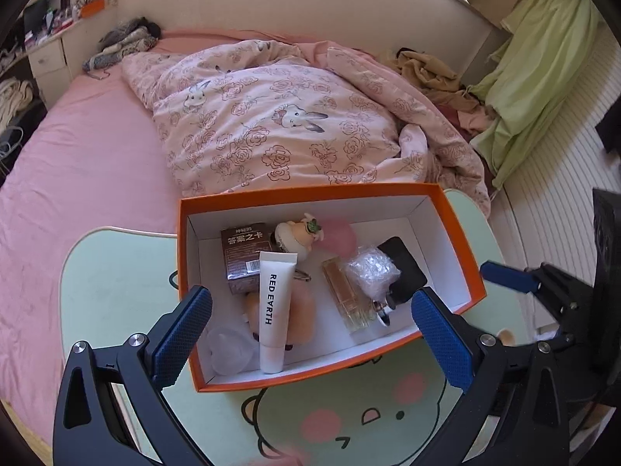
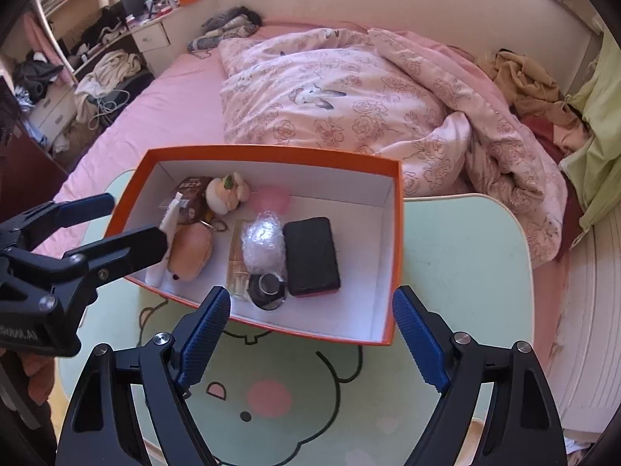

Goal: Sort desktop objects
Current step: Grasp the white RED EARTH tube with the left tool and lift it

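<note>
Behind our pale-green cartoon-printed lap table [image 2: 465, 272], bedding. Orange cardboard box [image 1: 458, 233] holds every item: soft white plastic tube [image 1: 273, 310], fragile glass perfume bottle [image 1: 347, 299]; grip mid-body. Left gripper [image 1: 310, 334] and right gripper [image 2: 310, 338] gape wide, empty.

I am seeing soft daylight, weak shadows, dark bent edges, and blurring at the bottom edge.

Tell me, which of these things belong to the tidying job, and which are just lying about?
Part of the job:
orange box
white tube
brown card box
perfume bottle
black case
left tongs
right tongs

Lying about:
flowered quilt
green curtain
tan clothes
</note>
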### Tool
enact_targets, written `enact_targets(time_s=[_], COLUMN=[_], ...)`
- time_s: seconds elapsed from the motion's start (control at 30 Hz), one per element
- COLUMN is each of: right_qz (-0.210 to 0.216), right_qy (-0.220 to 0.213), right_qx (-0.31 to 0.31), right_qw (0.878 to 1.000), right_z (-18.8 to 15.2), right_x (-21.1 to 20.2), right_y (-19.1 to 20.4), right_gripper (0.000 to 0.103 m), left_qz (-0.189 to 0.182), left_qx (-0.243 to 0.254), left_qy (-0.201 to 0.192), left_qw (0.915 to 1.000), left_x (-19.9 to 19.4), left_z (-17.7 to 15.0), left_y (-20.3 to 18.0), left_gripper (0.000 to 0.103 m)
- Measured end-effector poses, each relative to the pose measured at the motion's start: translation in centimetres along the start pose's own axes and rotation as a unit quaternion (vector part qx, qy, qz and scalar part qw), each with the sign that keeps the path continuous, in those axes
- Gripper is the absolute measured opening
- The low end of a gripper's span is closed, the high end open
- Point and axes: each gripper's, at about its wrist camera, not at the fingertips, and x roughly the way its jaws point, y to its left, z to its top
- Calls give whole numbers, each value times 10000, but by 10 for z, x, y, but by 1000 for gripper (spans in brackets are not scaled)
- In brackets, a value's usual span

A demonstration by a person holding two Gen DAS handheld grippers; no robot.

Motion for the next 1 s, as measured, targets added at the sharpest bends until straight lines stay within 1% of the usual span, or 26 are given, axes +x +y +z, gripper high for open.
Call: enact_targets(time_s=[0.13,0.17,0.2,0.23,0.27,0.33,0.37,0.4,0.43,0.47,0.5,0.57,0.63,0.67,0.7,0.83,0.93,1.0], right_qz=[-39,-9,20,22,13,60,80,98,115,132,149,183,201,205,224,326,353,372], right_qy=[36,44,53,59,64,3,-26,-52,-78,-104,-130,-182,-218,-227,-243,-264,-277,-292], right_qx=[-28,-25,-21,-12,0,12,28,47,67,86,106,145,159,165,163,209,239,271], right_qw=[10000,10000,10000,10000,10000,10000,10000,9999,9999,9998,9997,9996,9994,9994,9993,9989,9987,9985], right_z=[0,0,0,0,2,-1,-2,-3,-4,-4,-5,-7,-7,-8,-9,-11,-12,-12], right_x=[-1,1,2,4,5,3,2,0,-1,-2,-3,-6,-8,-8,-10,-11,-12,-13], right_y=[2,4,5,6,7,3,1,-1,-2,-4,-5,-8,-10,-10,-10,-11,-12,-12], right_gripper=[86,86,86,86,86,86,86,86,86,86,86,86,86,86,86,86,86,86], left_qz=[216,286,302,274,171,-67,-252,-300,-237,-234,-204,-89,64,138,174,180,227,98], left_qx=[298,344,362,400,377,201,172,189,242,272,286,290,370,390,378,548,642,616], left_qy=[21,33,87,154,227,357,328,320,352,399,454,546,515,511,539,559,530,457], left_qw=[9993,9990,9988,9987,9989,9991,9990,9989,9988,9986,9984,9980,9980,9978,9977,9968,9963,9970], left_x=[-1,-1,1,3,3,7,7,7,10,13,17,25,31,34,37,45,43,36], left_z=[0,-1,0,1,5,8,4,1,1,1,1,1,1,0,0,-1,1,3], left_y=[-9,-14,-22,-28,-30,-21,-6,-1,-4,-3,-2,-2,-3,-3,-1,0,0,2], left_gripper=[101,94,86,81,74,73,67,60,54,43,40,40,38,31,26,27,24,24])
